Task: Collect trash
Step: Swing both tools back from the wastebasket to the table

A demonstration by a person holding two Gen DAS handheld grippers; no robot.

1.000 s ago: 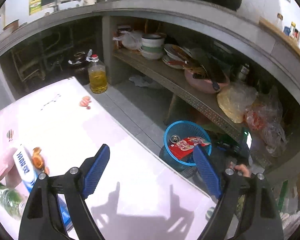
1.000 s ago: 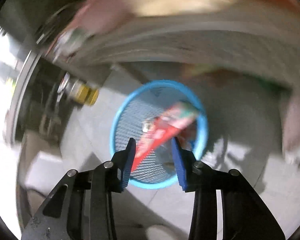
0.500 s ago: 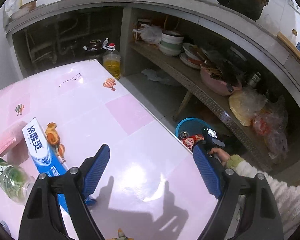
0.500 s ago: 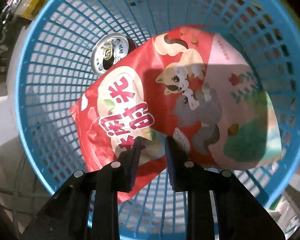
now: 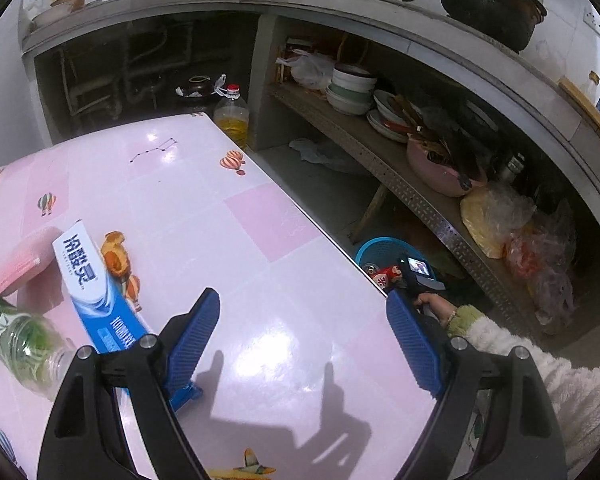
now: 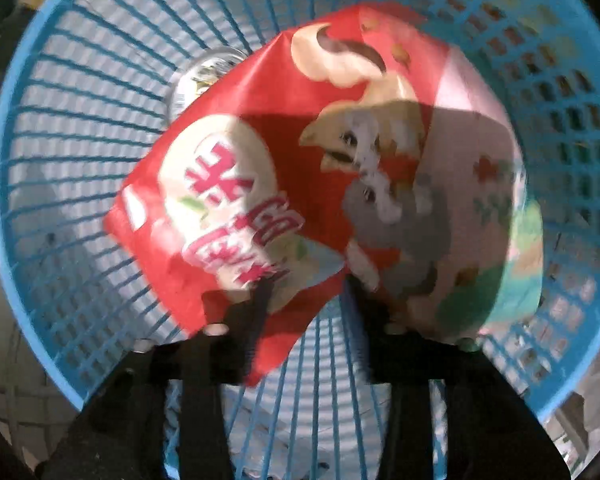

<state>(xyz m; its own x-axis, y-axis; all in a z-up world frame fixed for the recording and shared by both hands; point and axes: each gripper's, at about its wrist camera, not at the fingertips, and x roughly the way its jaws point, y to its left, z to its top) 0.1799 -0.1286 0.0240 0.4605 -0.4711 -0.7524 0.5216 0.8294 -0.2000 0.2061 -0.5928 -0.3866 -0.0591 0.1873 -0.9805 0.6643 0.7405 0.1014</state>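
A red snack bag (image 6: 300, 160) lies slanted inside the blue mesh basket (image 6: 40, 240), over a silver can (image 6: 204, 72). My right gripper (image 6: 308, 292) points down into the basket and its jaws are opening. The bag's lower edge hangs between the fingers, and the pads no longer press on it. In the left wrist view the basket (image 5: 374, 246) stands on the floor beside the pink table (image 5: 260, 216), with a hand on the right gripper's handle above it. My left gripper (image 5: 300, 340) hovers open over the table, holding nothing. A blue toothpaste box (image 5: 92, 292) lies at its left.
A clear plastic bottle (image 5: 16, 340), a pink pack (image 5: 20, 256) and an orange wrapper (image 5: 114, 256) lie on the table's left. An oil bottle (image 5: 232, 120) stands on the floor beyond it. Shelves with bowls (image 5: 352, 92) and bags (image 5: 496, 216) run behind the basket.
The right gripper came down into the basket with the bag, and its jaws have now spread off the bag's edge. The left gripper drifted over the table, bringing the toothpaste box closer.
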